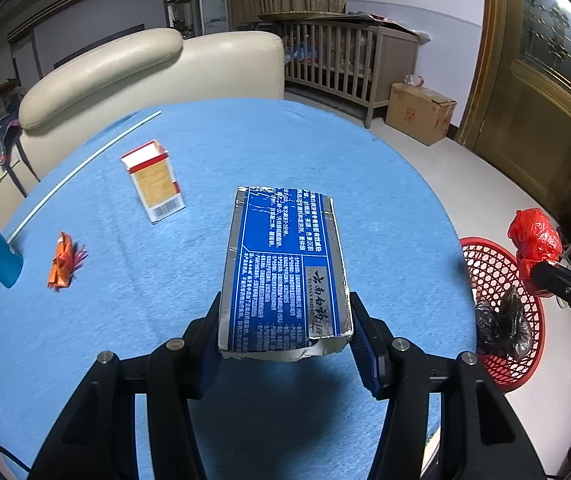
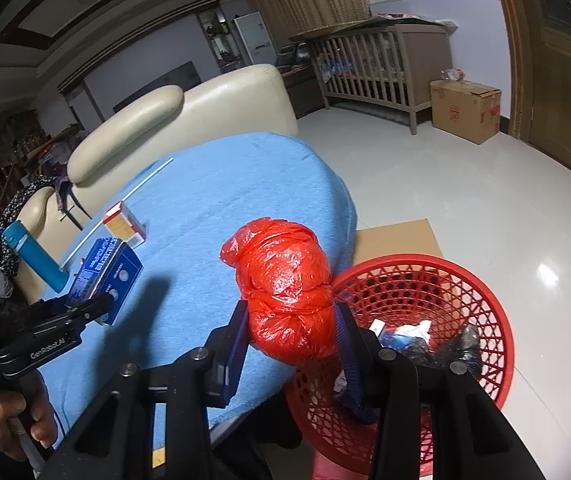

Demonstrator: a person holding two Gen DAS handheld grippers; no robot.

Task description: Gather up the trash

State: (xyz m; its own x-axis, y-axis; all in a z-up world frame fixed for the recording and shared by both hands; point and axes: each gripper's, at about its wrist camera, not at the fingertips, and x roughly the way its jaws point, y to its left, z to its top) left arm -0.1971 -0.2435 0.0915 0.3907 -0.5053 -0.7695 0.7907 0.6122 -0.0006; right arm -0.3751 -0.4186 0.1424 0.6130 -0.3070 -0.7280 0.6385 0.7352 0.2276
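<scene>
The left gripper [image 1: 285,320] pinches a blue carton [image 1: 285,268], the right gripper [image 2: 291,332] a red bag [image 2: 285,296] hiding the red basket's [image 2: 485,320] nine-o'clock rim, contents indistinct.

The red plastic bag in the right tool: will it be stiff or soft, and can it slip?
The red plastic bag is probably soft: its film is crumpled and bulges above the right tool. It looks light, being thin wadded film. Its glossy surface may slip, though the pads pinch its lower part.
</scene>
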